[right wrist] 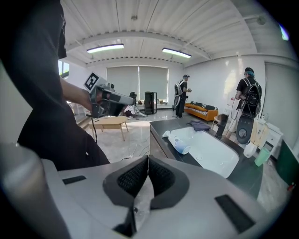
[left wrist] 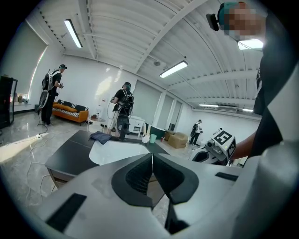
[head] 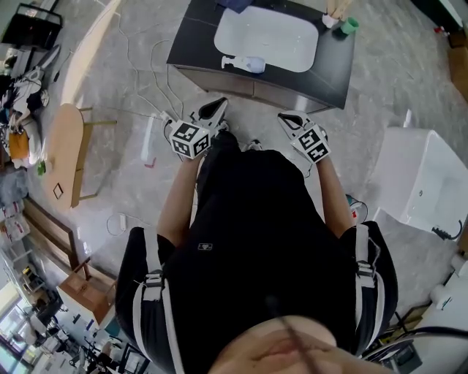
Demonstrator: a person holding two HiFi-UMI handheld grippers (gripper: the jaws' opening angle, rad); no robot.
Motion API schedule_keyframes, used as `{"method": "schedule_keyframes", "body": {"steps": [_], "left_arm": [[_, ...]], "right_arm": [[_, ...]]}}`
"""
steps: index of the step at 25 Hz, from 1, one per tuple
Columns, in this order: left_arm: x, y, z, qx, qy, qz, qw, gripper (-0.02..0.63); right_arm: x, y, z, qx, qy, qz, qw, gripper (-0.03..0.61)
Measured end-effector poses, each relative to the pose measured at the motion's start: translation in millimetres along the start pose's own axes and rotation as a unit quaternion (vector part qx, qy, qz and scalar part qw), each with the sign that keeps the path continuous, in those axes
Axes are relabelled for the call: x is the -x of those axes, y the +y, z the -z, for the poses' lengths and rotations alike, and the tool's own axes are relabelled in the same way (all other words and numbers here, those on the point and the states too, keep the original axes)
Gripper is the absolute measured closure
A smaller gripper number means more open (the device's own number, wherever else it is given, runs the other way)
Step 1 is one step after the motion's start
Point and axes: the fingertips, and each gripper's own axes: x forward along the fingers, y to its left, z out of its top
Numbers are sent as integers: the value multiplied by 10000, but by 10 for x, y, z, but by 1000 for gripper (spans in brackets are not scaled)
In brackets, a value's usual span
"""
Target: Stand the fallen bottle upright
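A pale blue and white bottle [head: 245,64] lies on its side at the front left rim of the white basin [head: 292,55], set in a dark counter [head: 194,40]. The right gripper view shows the bottle [right wrist: 180,144] flat, its cap pointing left. Both grippers hang close to the person's body, short of the counter and apart from the bottle. My left gripper [head: 217,108] is shut with nothing in it, its pads [left wrist: 140,175] meeting. My right gripper [head: 287,117] is also shut and empty, and its pads [right wrist: 159,175] touch. In the left gripper view the bottle is hidden.
A green cup [head: 349,25] and a white cup [head: 330,20] stand at the counter's far right corner, and a dark cloth [head: 234,4] lies behind the basin. Cables [head: 157,88] trail on the floor at the left. A wooden table [head: 62,150] stands left, a white unit [head: 428,182] right.
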Motion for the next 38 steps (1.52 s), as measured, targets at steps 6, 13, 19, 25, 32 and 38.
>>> {"method": "schedule_keyframes", "body": {"steps": [6,13,19,25,32,38], "left_arm": [[9,106,60,130,57,-32,9999,598],[-42,307,46,187,119,80,9997,597],[-149,600,-117,244,74,169,9995,598],[-244,982,-229,312,121,290,9990,598],[-368,1366,-340,307,214,542,9978,598],[-472,1611,-380,273,318,764,9962,598]], "right_arm": [[-102,-55,-71,33,59,-75,9999,520],[-364,-53,-260,142,111,-135,9997,520],[-632,-76,-373,75,263,-170,9995,520],[-975,-188,-621,112,343,-186,9992,520],[-1349,-346,-900,75,329,-46,9994,520],[-1578,-389,-951,-25,404,57,9992,520]]}}
